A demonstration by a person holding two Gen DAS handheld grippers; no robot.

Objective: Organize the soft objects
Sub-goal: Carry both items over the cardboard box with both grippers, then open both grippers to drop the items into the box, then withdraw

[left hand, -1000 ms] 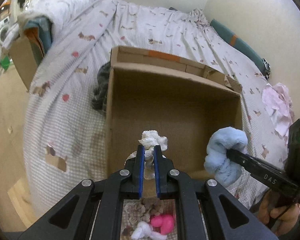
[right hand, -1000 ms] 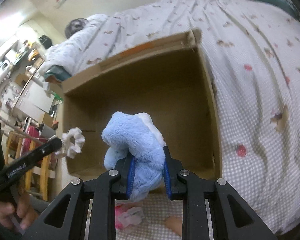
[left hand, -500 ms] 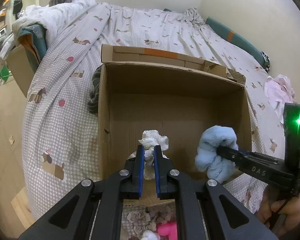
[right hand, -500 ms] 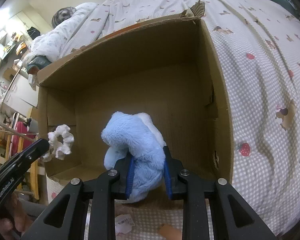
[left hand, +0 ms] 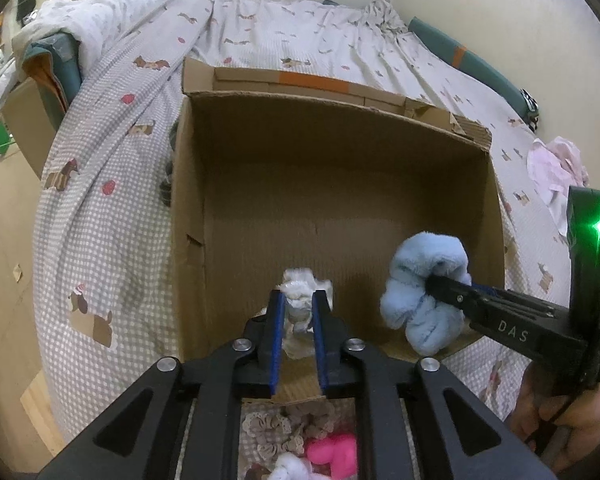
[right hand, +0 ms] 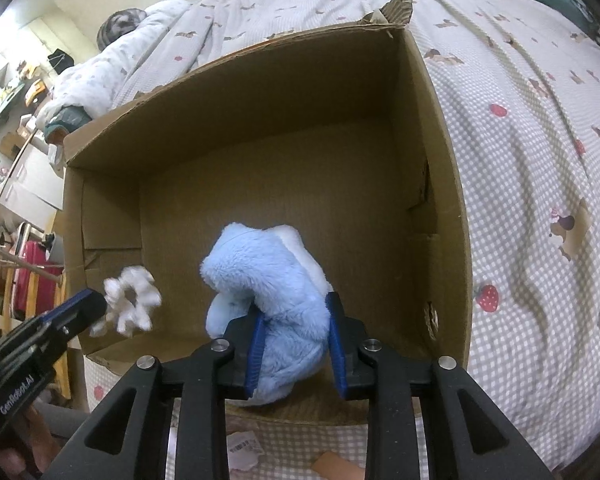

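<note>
The bed (left hand: 112,216) has a checked cover with small dogs. An open cardboard box (left hand: 188,240) lies near its front edge. A pink cloth (left hand: 556,168) lies by the right edge.

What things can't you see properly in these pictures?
- Left wrist view: the white frilly scrunchie is partly hidden by the left gripper, whose jaws are opening.
- Left wrist view: the pink fluffy thing is cut off by the bottom edge.
- Right wrist view: the cardboard box floor is partly hidden behind the blue plush toy.
</note>
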